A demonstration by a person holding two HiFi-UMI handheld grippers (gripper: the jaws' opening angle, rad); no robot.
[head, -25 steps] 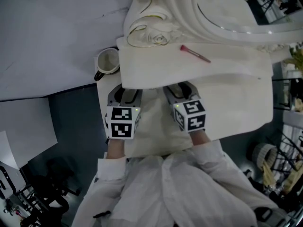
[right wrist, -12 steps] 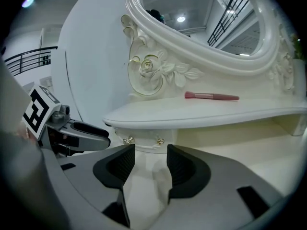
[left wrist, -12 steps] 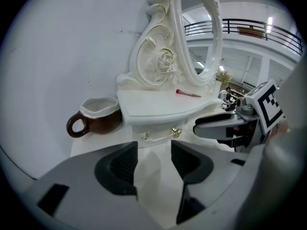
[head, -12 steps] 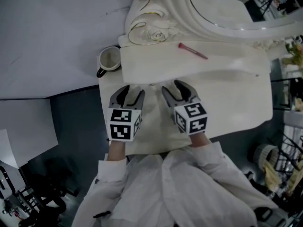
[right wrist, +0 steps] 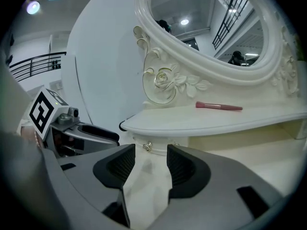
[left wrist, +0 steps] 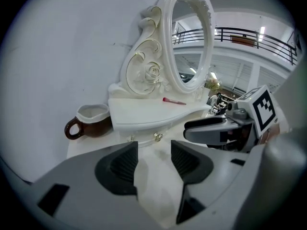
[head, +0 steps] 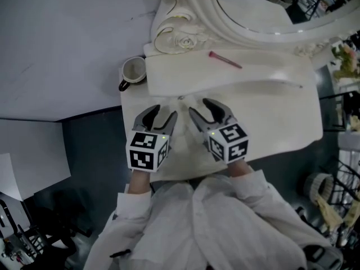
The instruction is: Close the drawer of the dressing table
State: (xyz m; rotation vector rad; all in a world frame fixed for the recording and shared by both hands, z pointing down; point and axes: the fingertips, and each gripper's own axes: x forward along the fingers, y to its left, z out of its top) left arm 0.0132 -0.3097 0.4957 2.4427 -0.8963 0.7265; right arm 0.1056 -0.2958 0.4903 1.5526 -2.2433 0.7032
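Note:
The small white dressing table (head: 247, 75) stands on a white board, its oval mirror (head: 270, 16) behind it. Its drawer front (left wrist: 144, 135) with two small knobs sits tucked under the top's front edge. My left gripper (head: 159, 117) and right gripper (head: 203, 110) hover side by side just in front of the drawer, apart from it. Both are open with nothing between the fingers. In the left gripper view the jaws (left wrist: 154, 150) frame the knobs. In the right gripper view the jaws (right wrist: 151, 155) point at a knob (right wrist: 147, 146).
A pink brush (head: 225, 59) lies on the dressing table's top. A brown-and-white mug (head: 134, 71) stands to its left on the white board (head: 281, 122). A grey sheet (head: 56, 49) lies at the left, and dark floor runs below the board's edges.
Both grippers have drawn back toward me, away from the drawer front. Their fingertips, earlier up against it under the top's edge, now hang apart from it.

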